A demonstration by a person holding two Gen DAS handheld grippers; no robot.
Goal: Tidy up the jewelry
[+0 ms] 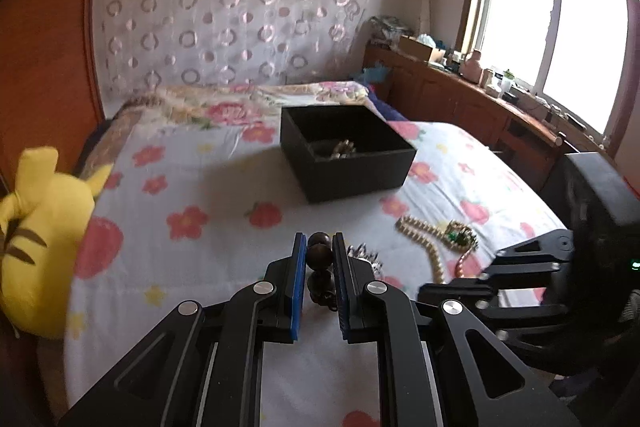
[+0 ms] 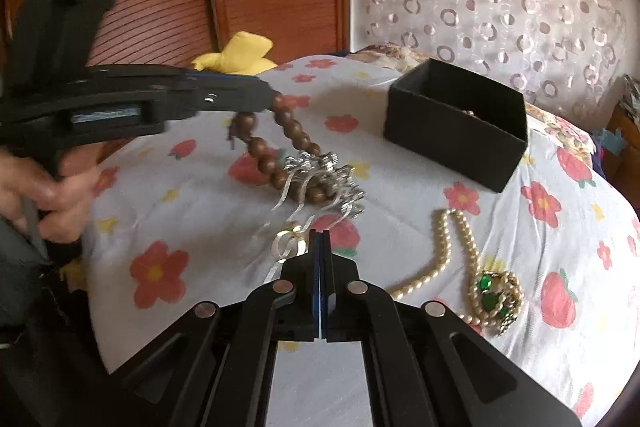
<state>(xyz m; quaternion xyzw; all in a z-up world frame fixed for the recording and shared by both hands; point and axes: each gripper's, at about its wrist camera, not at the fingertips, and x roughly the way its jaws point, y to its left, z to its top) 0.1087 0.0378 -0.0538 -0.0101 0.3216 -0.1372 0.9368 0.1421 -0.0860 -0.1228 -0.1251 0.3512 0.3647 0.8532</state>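
We angle our left gripper downward, jaws clamped on a wooden bead bracelet; our right gripper, jaws clenched, pinches a silver ribbon at its tips.

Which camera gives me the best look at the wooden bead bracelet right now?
The right wrist view: the wooden bead bracelet hangs as an almost full loop from the left gripper, tangled with silver jewelry. The left wrist view shows only a few beads pinched between its own fingers.
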